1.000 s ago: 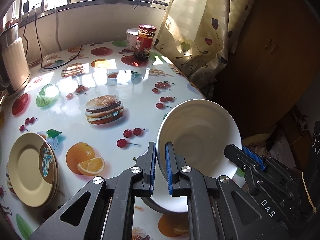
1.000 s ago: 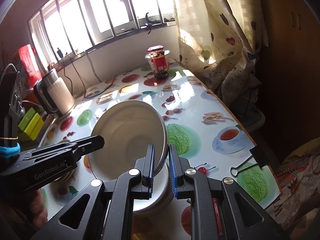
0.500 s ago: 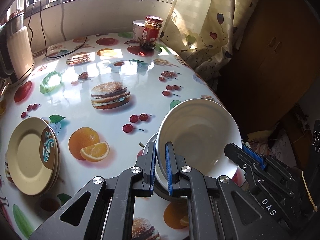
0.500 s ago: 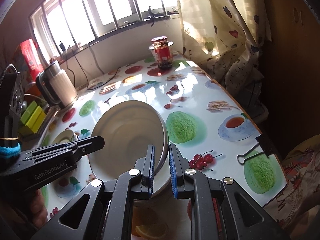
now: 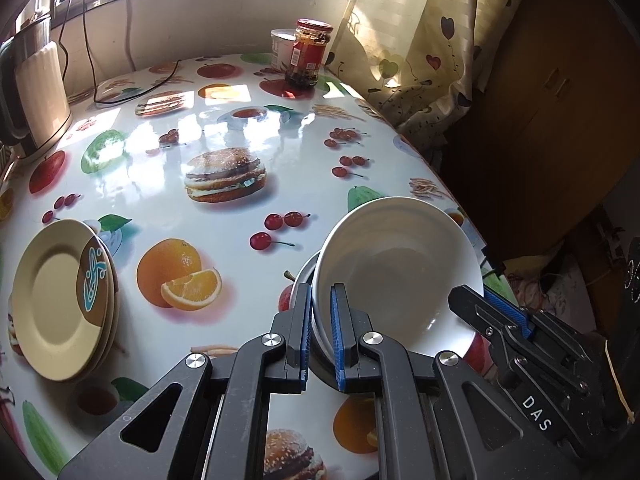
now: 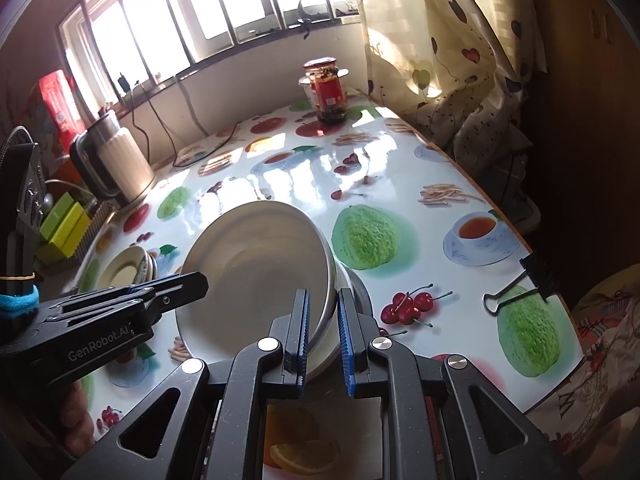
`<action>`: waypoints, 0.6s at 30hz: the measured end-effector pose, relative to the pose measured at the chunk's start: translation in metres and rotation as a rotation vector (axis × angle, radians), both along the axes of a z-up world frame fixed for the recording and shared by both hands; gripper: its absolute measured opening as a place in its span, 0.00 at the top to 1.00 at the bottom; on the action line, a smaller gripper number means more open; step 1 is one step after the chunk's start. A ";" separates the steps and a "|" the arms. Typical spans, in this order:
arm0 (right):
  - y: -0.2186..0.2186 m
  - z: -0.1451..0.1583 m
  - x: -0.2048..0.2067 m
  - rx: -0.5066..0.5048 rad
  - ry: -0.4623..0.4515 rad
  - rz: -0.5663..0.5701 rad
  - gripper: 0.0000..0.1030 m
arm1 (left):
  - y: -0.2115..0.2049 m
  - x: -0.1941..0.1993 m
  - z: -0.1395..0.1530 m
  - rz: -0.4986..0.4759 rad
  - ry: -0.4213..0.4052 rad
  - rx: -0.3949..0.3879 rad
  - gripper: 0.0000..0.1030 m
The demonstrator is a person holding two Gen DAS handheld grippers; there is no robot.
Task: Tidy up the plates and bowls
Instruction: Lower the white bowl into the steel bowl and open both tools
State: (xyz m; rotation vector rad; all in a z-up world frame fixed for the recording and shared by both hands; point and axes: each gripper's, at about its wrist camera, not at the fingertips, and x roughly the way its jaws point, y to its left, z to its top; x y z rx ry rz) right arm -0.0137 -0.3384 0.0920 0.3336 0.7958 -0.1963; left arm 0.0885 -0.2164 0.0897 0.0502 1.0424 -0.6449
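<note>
1. Both pairs of jaws are clenched on one white bowl [image 5: 396, 268]: the left gripper [image 5: 320, 332] pinches its near-left rim, and the right gripper [image 6: 322, 330] pinches the rim on the opposite side.
2. Held between the two, the bowl is tilted, its hollow facing the left wrist camera, above the near right part of the table [image 5: 224, 120].
3. Beneath it lies more white and grey crockery [image 6: 352, 280]; only slivers of rim show past the bowl, so I cannot tell how many pieces there are, or whether the held bowl touches them.
4. In the left wrist view the right gripper's fingertips are hidden behind the bowl's edge; only its black body with the letters "DAS" and a strip of blue pad show.
5. In the right wrist view the left gripper comes in from the left, its tip covering part of the bowl's rim; a hand [image 6: 76, 412] under it is dark and cut off by the frame.
6. A stack of beige plates [image 5: 60, 300] sits well apart at the table's left edge; how many plates it holds is unclear.
7. Far back stand a red-lidded jar [image 5: 308, 54], with a white tub [image 5: 282, 46] half hidden behind it, and a kettle [image 6: 120, 160] on the left.
8. A black binder clip [image 6: 520, 284] grips the table's right edge.
</note>
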 end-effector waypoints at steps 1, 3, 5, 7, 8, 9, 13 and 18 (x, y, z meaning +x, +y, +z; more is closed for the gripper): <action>-0.001 0.000 0.000 0.002 0.002 -0.001 0.86 | 0.000 0.000 0.000 0.000 0.002 0.001 0.91; -0.001 -0.001 0.000 0.002 0.002 -0.001 0.86 | -0.001 0.000 0.000 0.000 0.003 0.001 0.91; -0.001 -0.001 0.000 0.002 0.002 -0.001 0.86 | -0.001 0.000 -0.001 0.000 0.005 0.001 0.91; -0.001 -0.001 0.000 0.005 0.006 -0.001 0.86 | -0.001 -0.001 -0.001 0.001 0.005 -0.002 0.91; -0.002 -0.002 0.000 0.007 0.006 -0.002 0.86 | -0.001 0.000 -0.001 0.002 0.008 -0.002 0.91; -0.003 -0.002 0.000 0.007 0.007 -0.001 0.86 | -0.001 0.000 0.000 0.004 0.011 -0.001 0.91; -0.004 -0.005 0.000 0.017 0.016 -0.003 0.86 | 0.000 0.001 0.001 0.002 0.024 -0.009 0.91; -0.007 -0.009 0.002 0.034 0.046 -0.003 0.86 | -0.002 -0.001 0.001 -0.002 0.025 -0.002 0.91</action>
